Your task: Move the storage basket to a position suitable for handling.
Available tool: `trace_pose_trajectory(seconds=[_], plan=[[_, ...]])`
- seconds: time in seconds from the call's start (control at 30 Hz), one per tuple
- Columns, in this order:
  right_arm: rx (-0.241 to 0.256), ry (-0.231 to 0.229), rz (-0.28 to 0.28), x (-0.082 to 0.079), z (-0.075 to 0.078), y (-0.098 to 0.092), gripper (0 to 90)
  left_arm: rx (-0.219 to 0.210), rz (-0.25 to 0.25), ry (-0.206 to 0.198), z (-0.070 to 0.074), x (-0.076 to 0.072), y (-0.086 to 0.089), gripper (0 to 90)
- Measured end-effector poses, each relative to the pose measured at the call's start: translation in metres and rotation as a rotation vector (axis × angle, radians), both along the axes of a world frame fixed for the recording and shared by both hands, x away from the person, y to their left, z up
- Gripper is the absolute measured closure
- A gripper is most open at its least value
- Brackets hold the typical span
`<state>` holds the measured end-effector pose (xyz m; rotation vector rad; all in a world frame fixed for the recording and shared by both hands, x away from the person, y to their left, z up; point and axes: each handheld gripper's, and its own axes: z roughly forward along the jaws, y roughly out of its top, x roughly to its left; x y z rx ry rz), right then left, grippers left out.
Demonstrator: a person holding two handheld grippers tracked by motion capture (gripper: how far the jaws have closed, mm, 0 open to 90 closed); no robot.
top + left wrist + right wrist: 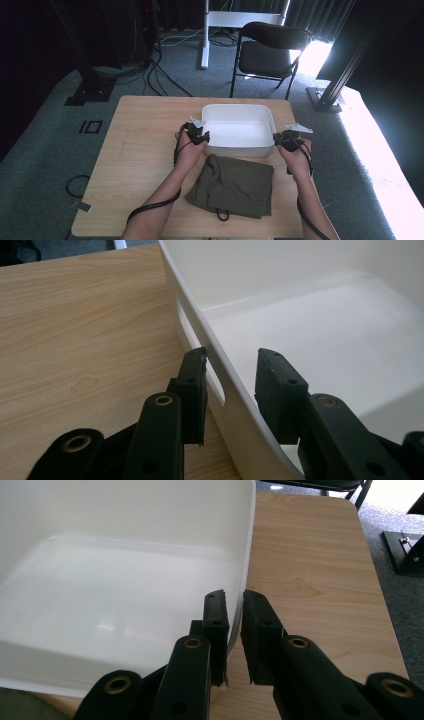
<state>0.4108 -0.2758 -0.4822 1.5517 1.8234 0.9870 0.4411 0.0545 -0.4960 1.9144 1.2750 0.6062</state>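
The left gripper sits at the left wall of the white tub, near the tub's front left corner. In the left gripper view its jaws stand apart, one outside the wall beside the handle slot and one inside over the tub's bare floor, with the wall running between them; neither pad is pressed against it that I can see. The left hand wraps the gripper from behind, and a black cable trails back along the forearm.

The right gripper is at the tub's right wall near its front right corner. In the right gripper view its jaws are drawn close on either side of the rim, one pad inside and one outside, pinching the thin wall between them. The right hand holds it from behind.

The tub stands on the wooden table toward the far edge, roughly centred between the left and right edges, and holds nothing. Just in front of it, toward the near edge, lies a folded olive-green garment with a dark drawstring looping out at its near side. Its far edge reaches almost to the tub's front wall.

Beyond the table a black folding chair stands on grey carpet.
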Motion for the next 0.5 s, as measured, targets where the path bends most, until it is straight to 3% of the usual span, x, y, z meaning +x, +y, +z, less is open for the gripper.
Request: trace_pose_trajectory(seconds=[0.4, 0.5], plan=[[0.025, -0.001, 0.000, -0.0009, -0.0006, -0.0037, 80.5, -0.018, -0.013, 0.015, 0.0005, 0.0007, 0.0010, 66.8], [0.027, -0.014, -0.003, -0.0007, 0.0000, -0.0049, 75.7, -0.013, -0.023, 0.018, 0.0010, 0.0003, 0.0012, 65.9]])
